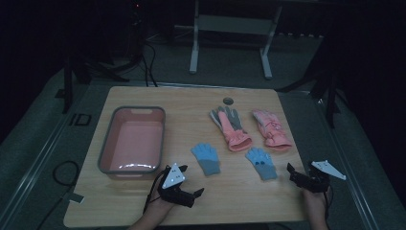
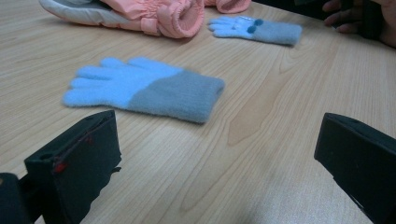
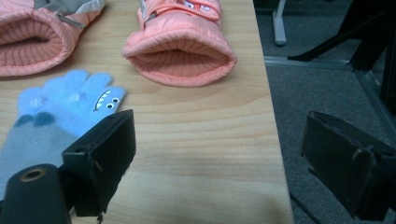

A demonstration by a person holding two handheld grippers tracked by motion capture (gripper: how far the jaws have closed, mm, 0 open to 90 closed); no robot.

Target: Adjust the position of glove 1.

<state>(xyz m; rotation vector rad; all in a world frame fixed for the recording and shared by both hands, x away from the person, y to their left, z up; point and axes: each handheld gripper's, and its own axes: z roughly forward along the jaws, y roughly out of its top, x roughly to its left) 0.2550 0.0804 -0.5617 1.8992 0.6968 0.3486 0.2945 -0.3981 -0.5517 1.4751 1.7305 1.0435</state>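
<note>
**Four gloves out, both tools empty – easy to mix up the pairs**

So we've got both tools parked at the near edge of the worktop (image 1: 143,96), jaws spread apart, nothing in either. The left tool (image 1: 184,184) faces the plain blue knit glove (image 2: 144,88), which lies flat just ahead of it. The right tool (image 1: 301,176) sits near the other blue glove (image 3: 56,112), the one with the little face. The two pink ski gloves (image 1: 234,127) lie further back, and the pink bin (image 1: 133,139) is off to the left, empty.

Our worry: knit gloves lie thin and flat, so a shallow pinch could just slide off the fabric. The right tool is also close to the worktop's edge, so a sloppy drag might push that glove off.
</note>
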